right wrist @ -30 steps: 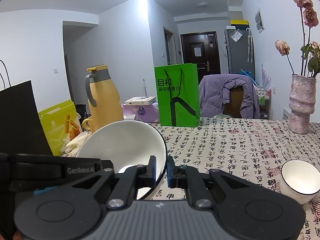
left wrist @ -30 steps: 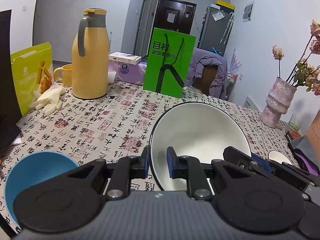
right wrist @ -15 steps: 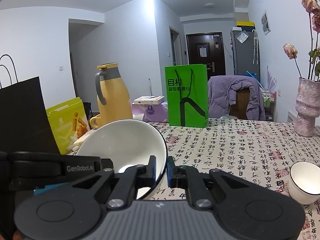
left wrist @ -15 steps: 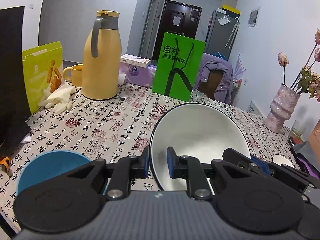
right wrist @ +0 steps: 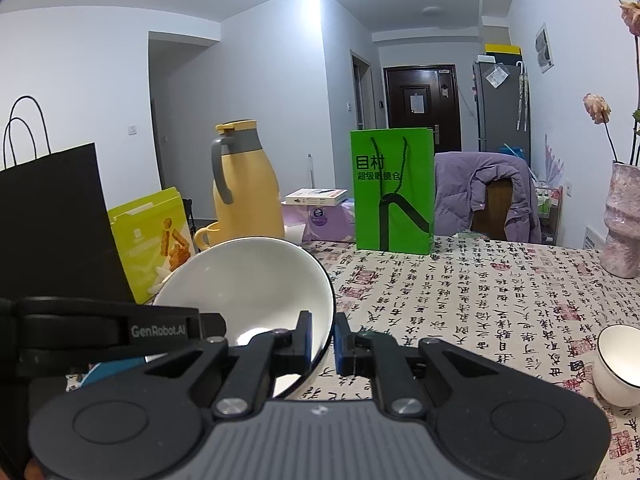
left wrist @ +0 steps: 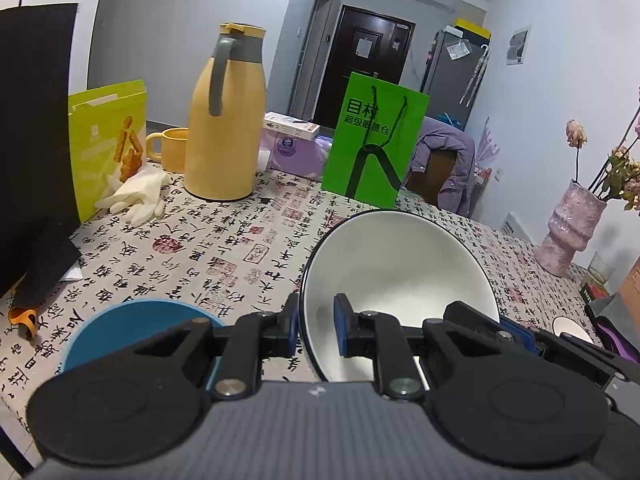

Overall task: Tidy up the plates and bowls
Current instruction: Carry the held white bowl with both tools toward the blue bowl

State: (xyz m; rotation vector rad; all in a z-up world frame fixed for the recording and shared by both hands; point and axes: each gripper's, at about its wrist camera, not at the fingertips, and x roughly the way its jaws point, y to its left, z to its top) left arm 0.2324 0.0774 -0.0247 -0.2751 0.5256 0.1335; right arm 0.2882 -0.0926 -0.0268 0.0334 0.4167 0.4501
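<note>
A large white bowl with a dark rim [left wrist: 396, 268] is held in the air between both grippers. My left gripper [left wrist: 316, 330] is shut on its left rim. My right gripper [right wrist: 323, 340] is shut on its right rim, and the bowl also shows in the right wrist view [right wrist: 248, 280]. A blue bowl [left wrist: 132, 328] sits on the table below and left of the left gripper. A small white bowl [right wrist: 618, 364] stands on the table at the right, and its rim shows in the left wrist view [left wrist: 570, 328].
On the patterned tablecloth [left wrist: 224, 240] stand a yellow thermos [left wrist: 226, 120], a yellow mug [left wrist: 168, 154], a green paper bag [left wrist: 374, 140], a black bag [left wrist: 32, 140], a yellow-green snack bag [left wrist: 108, 136], white gloves [left wrist: 136, 196] and a pink vase [left wrist: 570, 228].
Both grippers have moved with the large white bowl; the view has shifted so the blue bowl lies nearer the left gripper and the table objects appear further right.
</note>
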